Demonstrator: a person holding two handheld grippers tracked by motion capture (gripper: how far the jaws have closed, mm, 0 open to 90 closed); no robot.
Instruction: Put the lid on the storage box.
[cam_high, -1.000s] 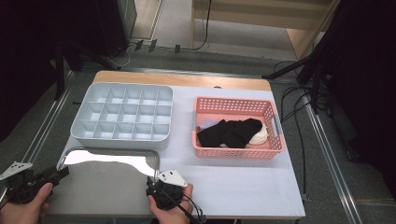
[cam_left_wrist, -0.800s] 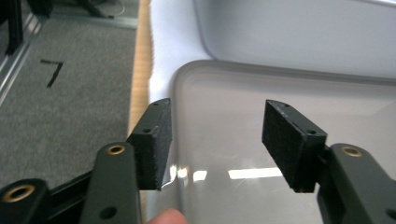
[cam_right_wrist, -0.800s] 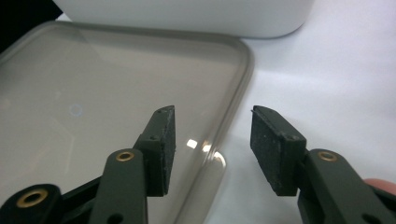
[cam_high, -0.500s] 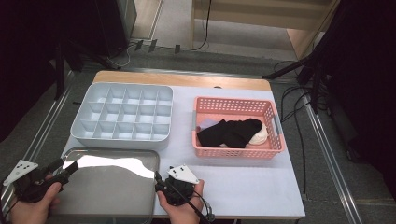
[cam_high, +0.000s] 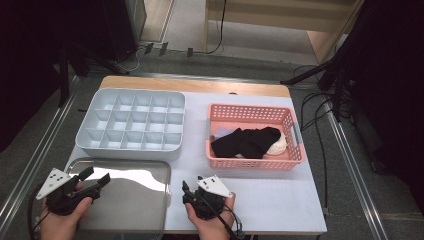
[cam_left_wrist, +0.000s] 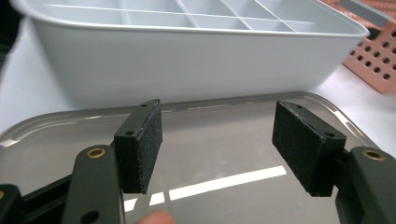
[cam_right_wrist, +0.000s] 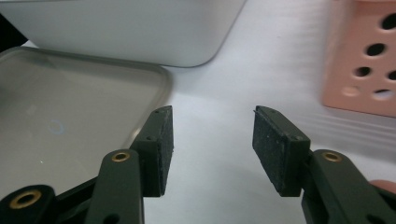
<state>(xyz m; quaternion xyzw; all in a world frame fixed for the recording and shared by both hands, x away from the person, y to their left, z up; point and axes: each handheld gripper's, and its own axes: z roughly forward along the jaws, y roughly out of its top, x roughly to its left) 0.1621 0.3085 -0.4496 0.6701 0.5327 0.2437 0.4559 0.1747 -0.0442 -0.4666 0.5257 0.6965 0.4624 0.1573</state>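
Note:
A shiny metal tray (cam_high: 130, 202) lies at the table's front left. My left gripper (cam_high: 96, 176) hovers over its left part, held by a hand; its jaws stand open with nothing between them and have just been opening (cam_left_wrist: 217, 135). My right gripper (cam_high: 192, 184) is just off the tray's right edge over the white tabletop, also open with nothing in it, its jaws having widened (cam_right_wrist: 212, 140). Behind the tray stands a grey compartment box (cam_high: 125, 152). A pink basket (cam_high: 250, 109) at the right holds black socks (cam_high: 245, 142) and a white one (cam_high: 277, 146).
The grey box's front wall (cam_left_wrist: 187, 65) rises close beyond the tray's rim (cam_left_wrist: 60, 119). In the right gripper view the tray's corner (cam_right_wrist: 70, 116) is at the left and the basket's wall (cam_right_wrist: 364, 70) at the right, with white table between. Cables trail off the table's right side.
Both hands have moved forward over the table. The left gripper came in from the table's left edge to over the tray. Both pairs of jaws stand wider apart than before.

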